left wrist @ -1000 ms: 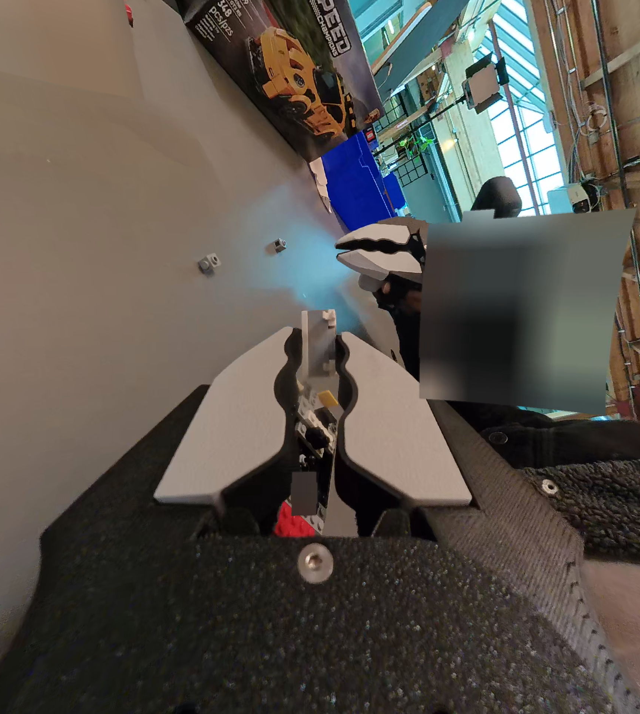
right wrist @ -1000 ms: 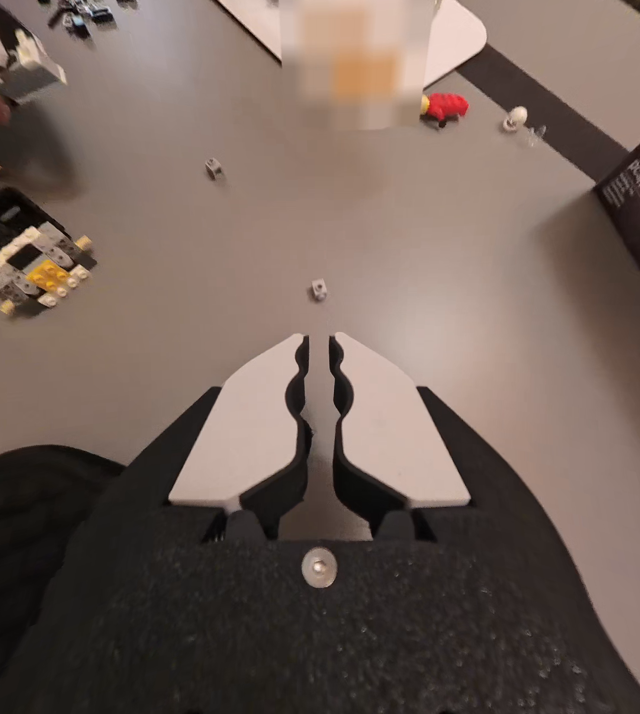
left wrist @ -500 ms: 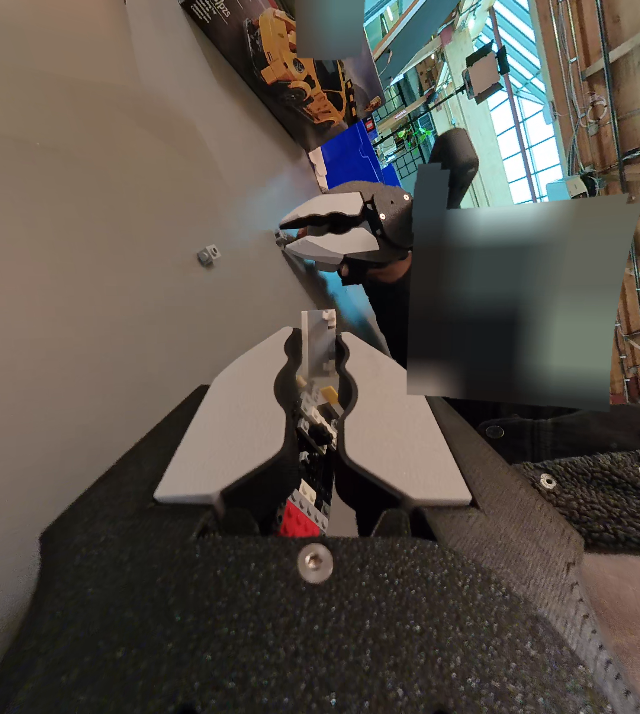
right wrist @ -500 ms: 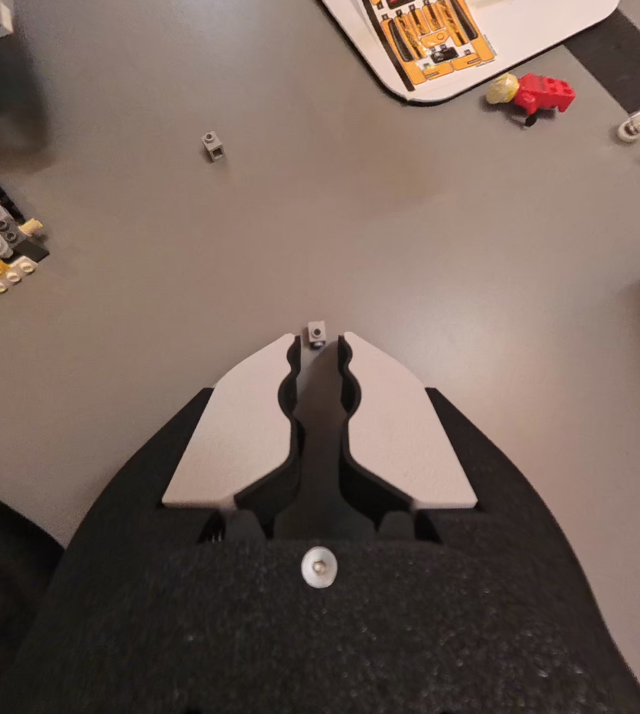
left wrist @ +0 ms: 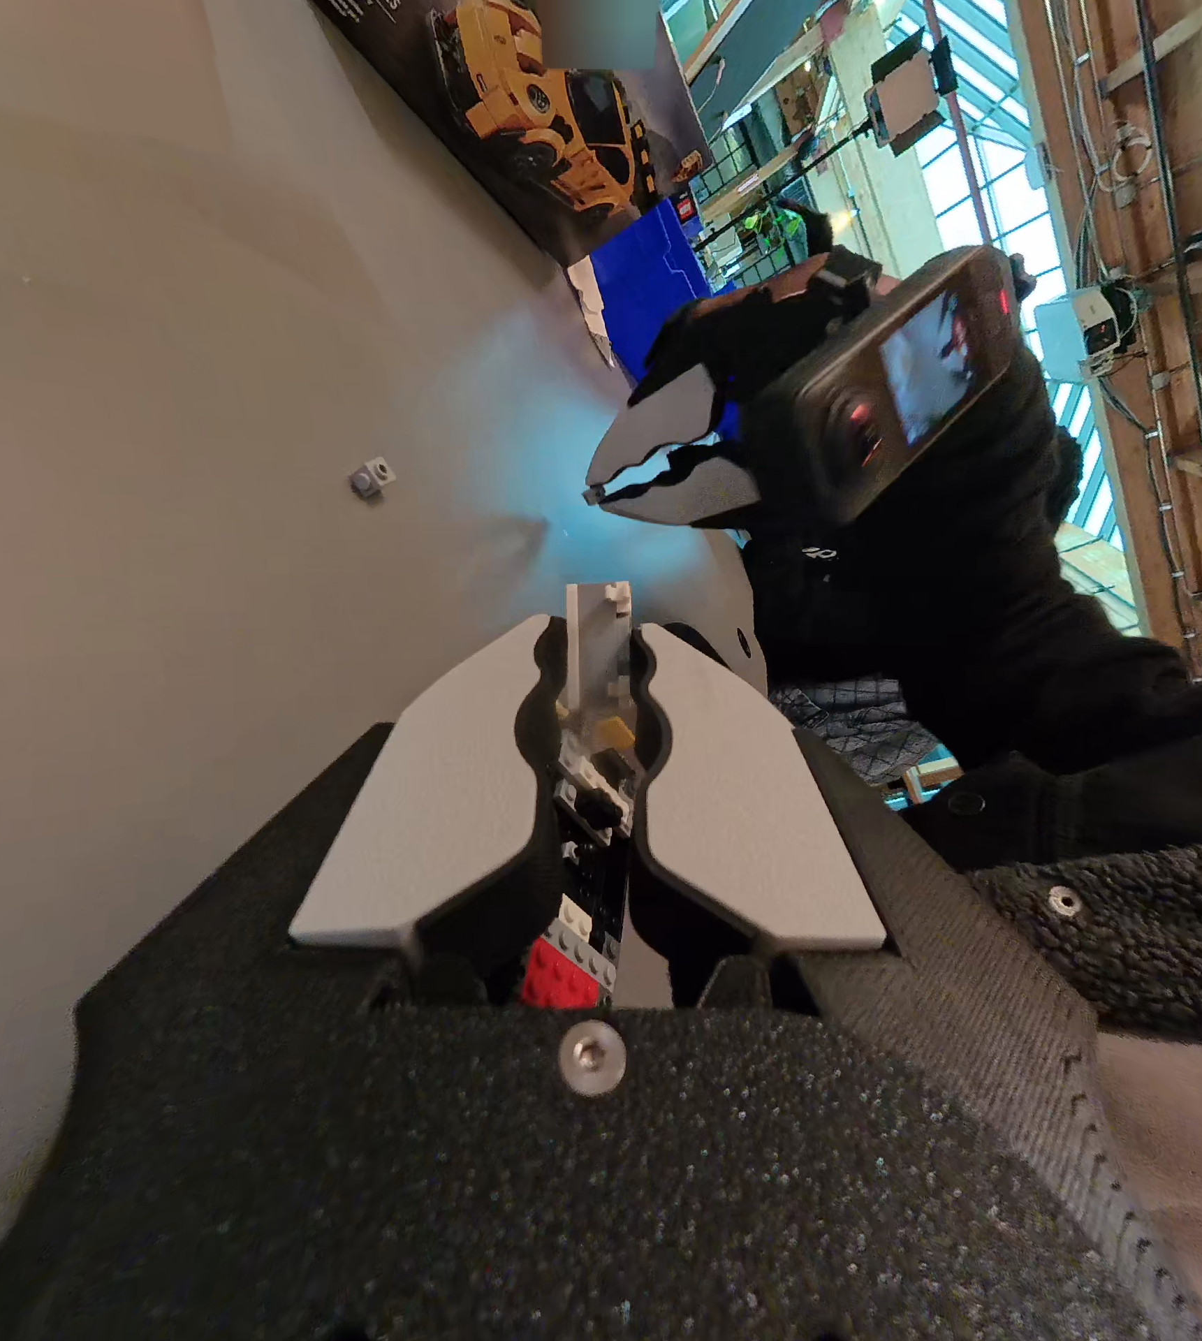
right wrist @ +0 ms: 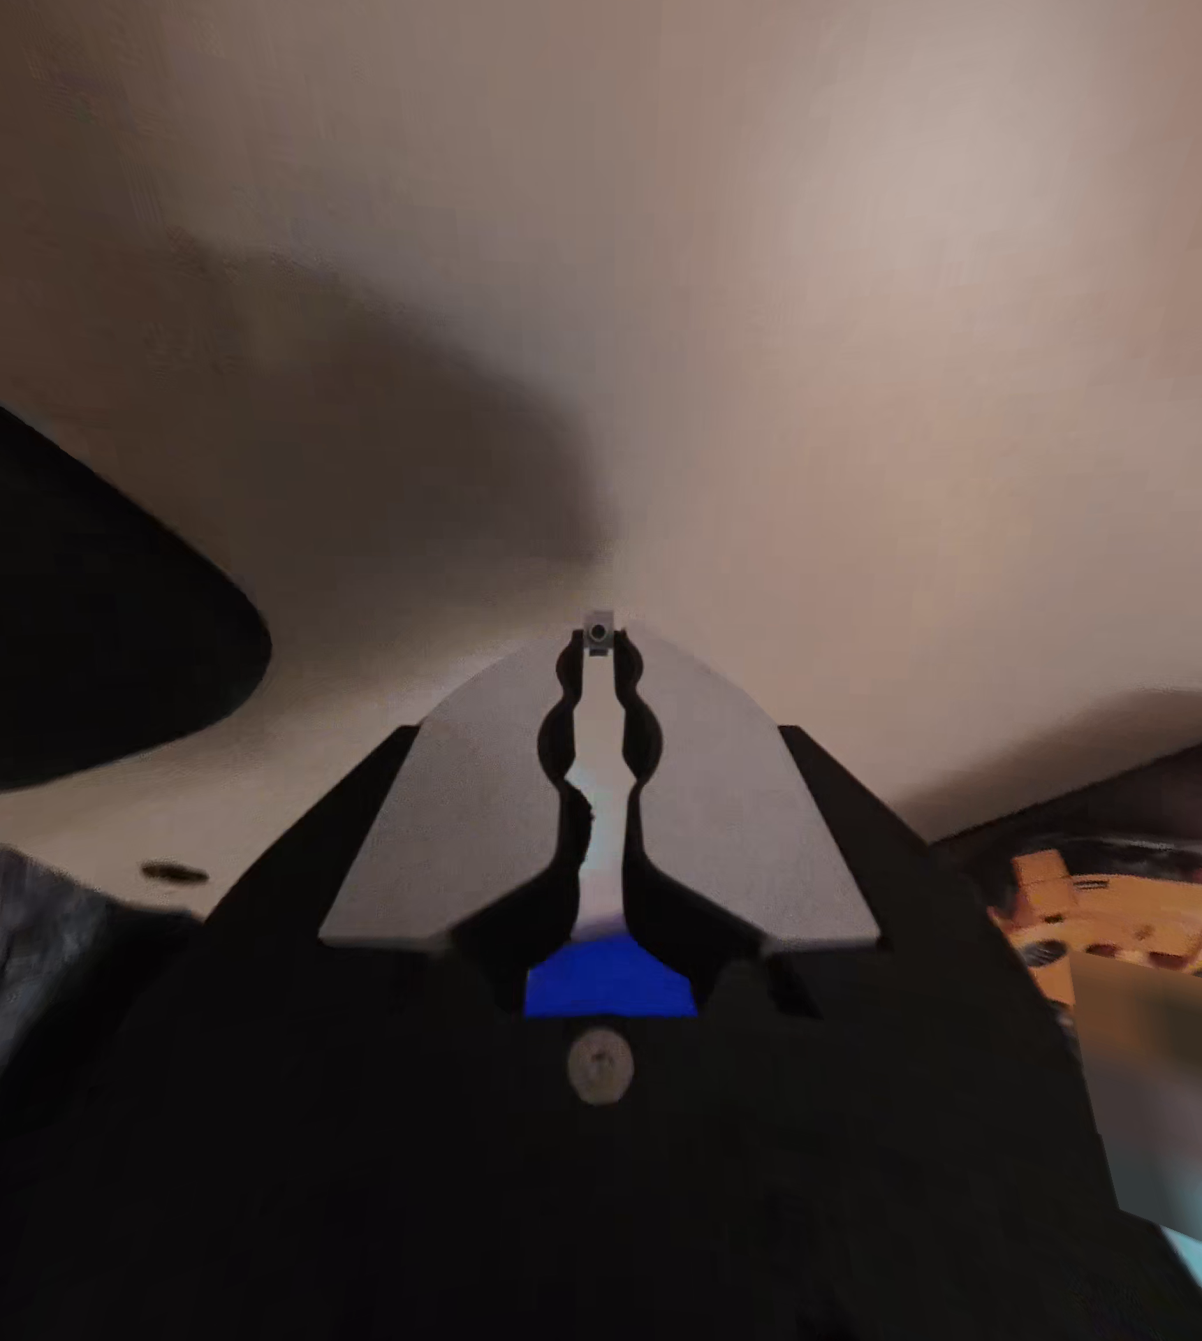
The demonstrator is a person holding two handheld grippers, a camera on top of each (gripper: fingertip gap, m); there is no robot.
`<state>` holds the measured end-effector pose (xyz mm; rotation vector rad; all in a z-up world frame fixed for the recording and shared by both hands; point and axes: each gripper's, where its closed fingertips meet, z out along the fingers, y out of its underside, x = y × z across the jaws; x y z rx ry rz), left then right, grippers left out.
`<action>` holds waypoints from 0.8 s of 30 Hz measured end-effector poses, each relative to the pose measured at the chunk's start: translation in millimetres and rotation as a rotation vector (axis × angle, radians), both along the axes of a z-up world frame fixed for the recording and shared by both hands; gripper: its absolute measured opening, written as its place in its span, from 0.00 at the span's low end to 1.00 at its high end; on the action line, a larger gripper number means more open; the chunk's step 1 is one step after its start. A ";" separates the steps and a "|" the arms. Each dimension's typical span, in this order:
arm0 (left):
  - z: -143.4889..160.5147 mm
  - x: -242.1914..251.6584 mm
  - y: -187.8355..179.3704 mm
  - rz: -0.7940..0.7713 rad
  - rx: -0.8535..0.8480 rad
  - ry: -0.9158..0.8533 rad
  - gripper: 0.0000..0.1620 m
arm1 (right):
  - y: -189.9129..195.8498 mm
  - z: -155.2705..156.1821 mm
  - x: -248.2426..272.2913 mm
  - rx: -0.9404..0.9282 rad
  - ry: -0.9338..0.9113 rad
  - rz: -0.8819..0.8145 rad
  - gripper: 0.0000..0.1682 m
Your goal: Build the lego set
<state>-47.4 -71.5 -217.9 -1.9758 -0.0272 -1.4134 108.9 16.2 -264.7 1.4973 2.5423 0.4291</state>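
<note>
Bricks of the half-built car (left wrist: 592, 798) sat squeezed tight in the left gripper (left wrist: 594, 638). Past the car, the right gripper (left wrist: 601, 495) pinched a tiny grey brick (right wrist: 597, 633) above the bare grey table (left wrist: 148, 435). Another small grey brick (left wrist: 371, 479) lay alone, well apart. Farthest stood the set's box (left wrist: 554, 138), at the table's edge.

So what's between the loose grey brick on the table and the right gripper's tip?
Nothing. In the left wrist view the table is bare from the grey brick to the right gripper, which pinches another small brick.
</note>
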 end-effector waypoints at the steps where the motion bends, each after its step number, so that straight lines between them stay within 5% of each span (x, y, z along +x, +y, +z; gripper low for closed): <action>1: 0.4 -0.6 0.0 0.000 0.005 0.006 0.10 | -3.0 -2.6 -1.8 0.010 -0.062 0.034 0.04; 4: 2.6 -3.7 0.4 0.005 0.020 0.016 0.10 | -11.9 -12.7 -12.1 0.001 -0.138 0.089 0.04; 9: 3.9 -9.6 2.0 0.009 0.038 0.035 0.10 | -13.3 -13.8 -20.8 -0.033 -0.015 0.061 0.10; 19: 1.4 -3.8 0.1 -0.011 0.033 0.038 0.10 | -21.3 3.7 -20.5 -0.400 0.826 -0.213 0.13; 24: 4.6 -0.1 0.2 -0.020 0.047 -0.009 0.10 | -14.4 -6.5 -17.0 -0.436 1.015 -0.268 0.13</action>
